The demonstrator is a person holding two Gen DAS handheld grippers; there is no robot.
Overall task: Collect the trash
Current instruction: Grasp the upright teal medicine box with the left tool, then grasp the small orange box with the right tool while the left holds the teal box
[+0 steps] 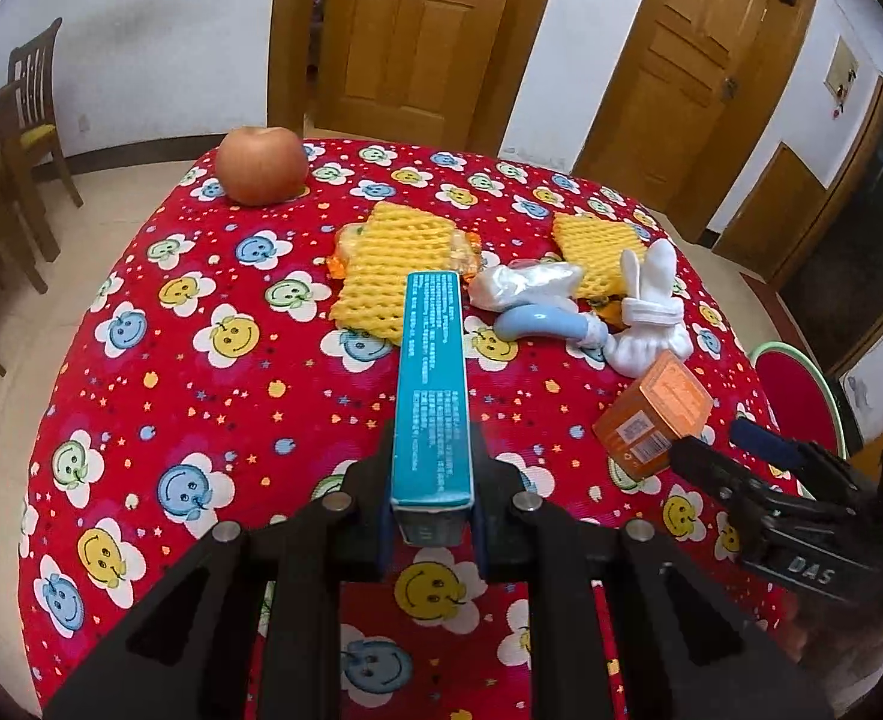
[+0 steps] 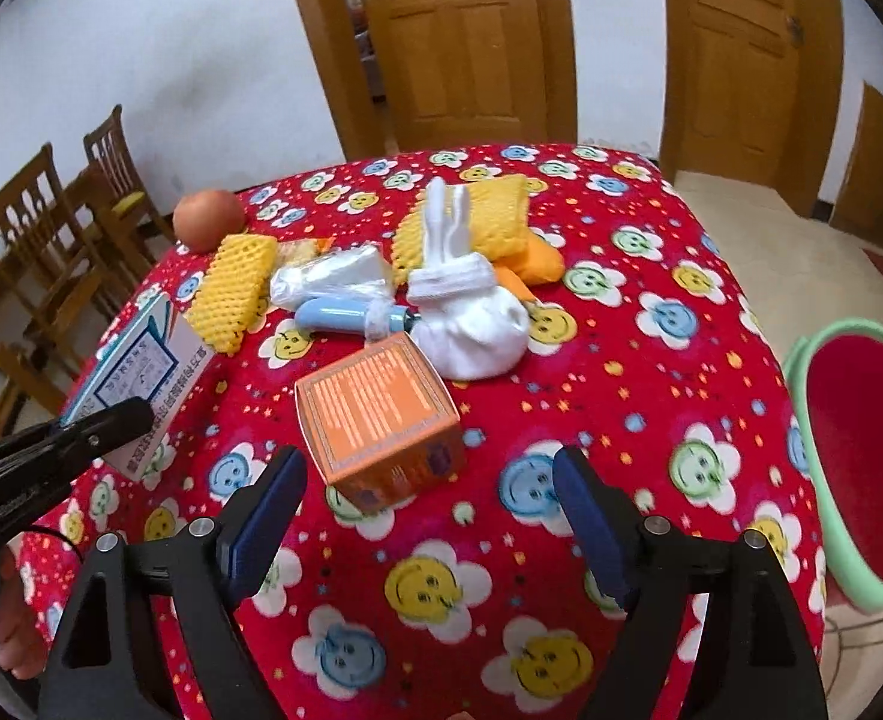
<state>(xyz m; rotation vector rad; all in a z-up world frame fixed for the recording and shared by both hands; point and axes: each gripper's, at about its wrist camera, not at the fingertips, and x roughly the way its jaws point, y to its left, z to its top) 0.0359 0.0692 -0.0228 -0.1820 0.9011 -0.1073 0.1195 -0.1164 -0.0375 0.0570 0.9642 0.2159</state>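
Closest to the lens, left gripper [image 1: 431, 516] is clamped on the near end of a long teal box [image 1: 431, 384], which juts forward over the red smiley-flower tablecloth [image 1: 201, 396]. Right gripper [image 2: 429, 516] stands wide with nothing between its blue pads; the orange carton [image 2: 375, 414] sits just beyond its fingertips, tilted on one edge. Behind the carton lies a heap: white rabbit-eared pouch [image 2: 465, 318], light-blue curved tube [image 2: 339, 313], crumpled clear wrapper [image 2: 333, 276], two yellow foam nets [image 2: 234, 294] [image 2: 489, 222], and orange peel [image 2: 537, 264] partly under the far net. Rabbit pouch and tube touch and crowd the far side of the carton. Apple [image 1: 261, 165] rests at the far left edge, well apart. Green-rimmed red basin [image 2: 849, 456] sits off the table's right side. Wooden chairs [image 2: 51, 252] stand at left; wooden doors [image 2: 459, 36] at far.
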